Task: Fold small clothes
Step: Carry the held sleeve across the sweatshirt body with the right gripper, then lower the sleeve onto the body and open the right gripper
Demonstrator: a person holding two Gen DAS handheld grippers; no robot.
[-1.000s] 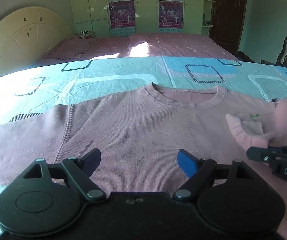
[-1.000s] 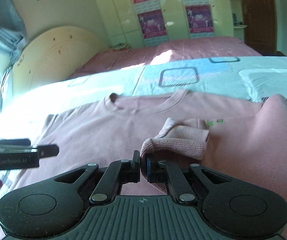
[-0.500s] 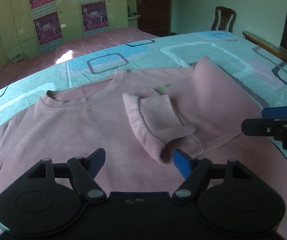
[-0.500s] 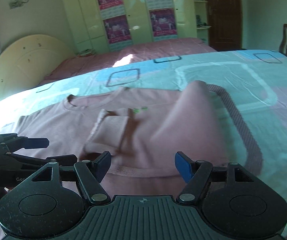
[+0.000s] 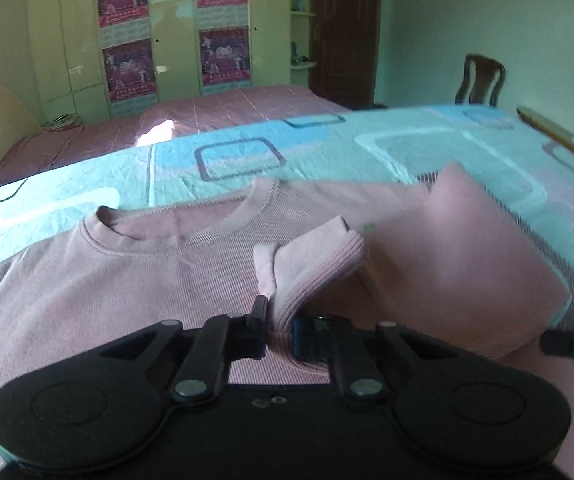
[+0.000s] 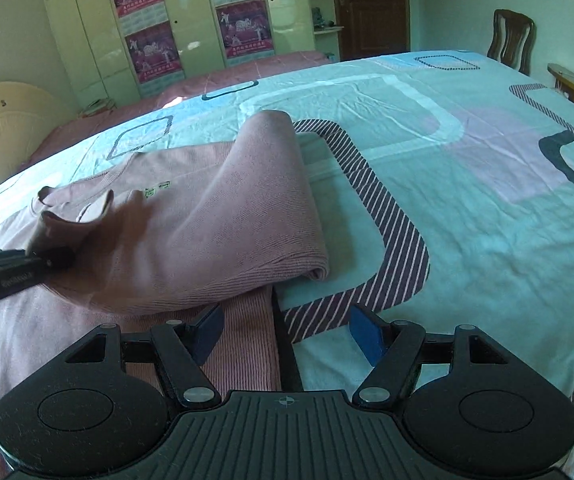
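While the pink sweater (image 5: 135,280) lies flat on the patterned bedsheet (image 6: 467,168), its right sleeve (image 6: 247,216) sits folded over the chest, cuff (image 5: 311,264) toward the neckline. The left gripper (image 5: 279,332) is closing, its jaws pinching that ribbed cuff. The right gripper (image 6: 285,336) stands with jaws apart and nothing between them, over the sweater's hem edge just below the folded sleeve. The knit looks soft, light and limp, likely to sag and slide from any fold; cuffs, hem and shoulder seams seem the firmest holds. Beyond the sweater stand a second bed (image 5: 215,116), a wardrobe with posters (image 5: 135,40) and a chair (image 6: 511,40), all well apart; nothing blocks the fold.
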